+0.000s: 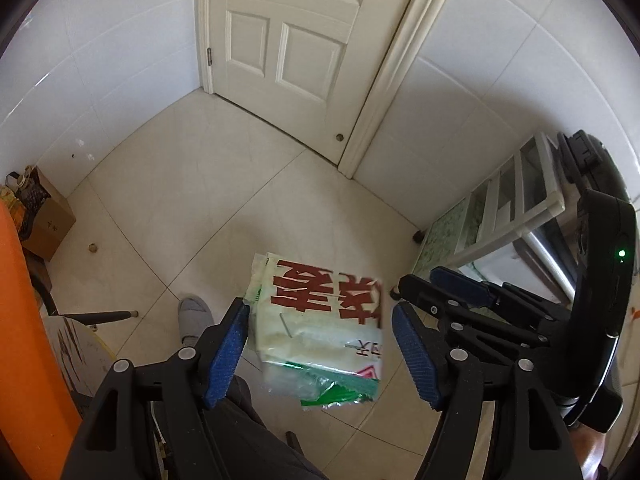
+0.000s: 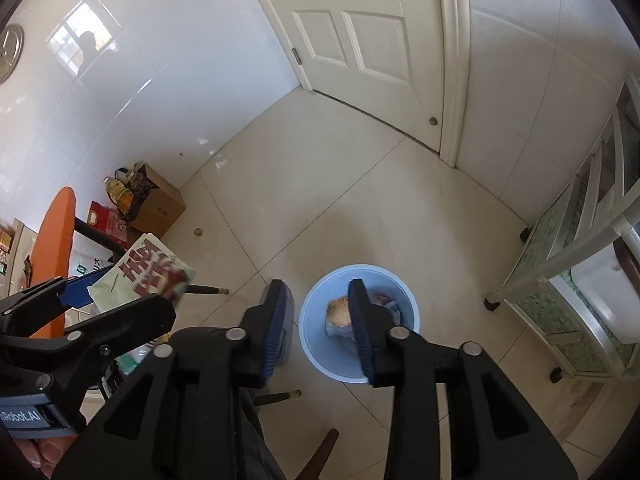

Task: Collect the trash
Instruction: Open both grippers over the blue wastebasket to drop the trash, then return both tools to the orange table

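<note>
Low in the right wrist frame, the right gripper (image 2: 320,328) hangs spread and empty over a blue bin (image 2: 320,364) on open floor tiles (image 2: 340,200), while the left gripper (image 1: 320,352), also released, frames a printed plastic bag (image 1: 320,320).

Glossy tiles cover the floor (image 2: 352,200) and wall (image 2: 168,80). The bag (image 1: 320,320) is crinkly printed plastic; the bin (image 2: 320,344) smooth blue plastic; the box (image 2: 160,208) matt cardboard.

Open floor (image 2: 360,200) above bin (image 2: 320,364), shelf rack (image 2: 580,280) right, chair legs (image 2: 200,290) perhaps left.
</note>
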The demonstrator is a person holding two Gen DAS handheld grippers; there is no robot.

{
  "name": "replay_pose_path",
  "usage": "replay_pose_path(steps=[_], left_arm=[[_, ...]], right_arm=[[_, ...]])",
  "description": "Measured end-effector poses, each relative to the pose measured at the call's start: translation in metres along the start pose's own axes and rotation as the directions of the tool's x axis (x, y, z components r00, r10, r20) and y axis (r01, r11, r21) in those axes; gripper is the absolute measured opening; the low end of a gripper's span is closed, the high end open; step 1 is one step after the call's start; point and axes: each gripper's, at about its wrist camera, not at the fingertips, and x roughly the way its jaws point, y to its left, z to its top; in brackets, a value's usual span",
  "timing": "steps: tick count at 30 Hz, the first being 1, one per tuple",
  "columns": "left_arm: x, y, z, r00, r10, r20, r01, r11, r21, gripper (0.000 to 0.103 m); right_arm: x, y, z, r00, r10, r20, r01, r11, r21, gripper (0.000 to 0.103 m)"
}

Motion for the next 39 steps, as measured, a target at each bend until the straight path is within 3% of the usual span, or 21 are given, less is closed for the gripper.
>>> replay_pose_path(steps=[2, 4, 6, 9, 14, 26, 33, 39], left_arm=[[0.002, -0.005, 0.016, 1.000, 0.018, 0.006, -0.018, 1.000, 0.000, 0.079], [0.010, -0.009, 0.031, 0.999, 0.033, 0.012, -0.033, 0.999, 0.002, 0.082], [0.021, -0.018, 0.040, 0.998, 0.052, 0.023, -0.052, 0.999, 0.005, 0.084], [0.014, -0.021, 0.031, 0.996, 0.077, 0.053, -0.078, 0.997, 0.005, 0.086], [-0.009, -0.026, 0.014, 0.982, 0.140, 0.129, -0.140, 0.990, -0.009, 0.092], [-0.091, -0.024, -0.041, 0.945, 0.170, 0.279, -0.151, 0.985, -0.089, 0.093], [-0.169, 0.008, -0.095, 0.890, 0.242, 0.387, -0.170, 0.962, -0.212, 0.097], [-0.227, 0.024, -0.153, 0.820, 0.361, 0.444, -0.219, 0.915, -0.340, 0.100]], right_arm=[[0.002, -0.004, -0.002, 1.000, -0.010, 0.004, 0.010, 1.000, 0.011, 0.064], [0.001, -0.005, -0.004, 1.000, -0.012, 0.007, 0.011, 1.000, 0.023, 0.071], [0.000, -0.006, -0.005, 0.999, -0.030, 0.012, 0.029, 0.999, 0.029, 0.088], [-0.003, -0.005, -0.007, 0.998, -0.055, 0.024, 0.054, 0.998, 0.042, 0.103], [-0.009, 0.003, -0.006, 0.996, -0.079, 0.033, 0.078, 0.996, 0.032, 0.103], [-0.061, 0.061, 0.003, 0.989, -0.039, 0.143, 0.047, 0.998, -0.047, 0.103], [-0.104, 0.121, 0.009, 0.972, 0.042, 0.233, -0.010, 0.990, -0.139, 0.103], [-0.135, 0.191, 0.009, 0.951, 0.141, 0.276, -0.065, 0.962, -0.266, 0.103]])
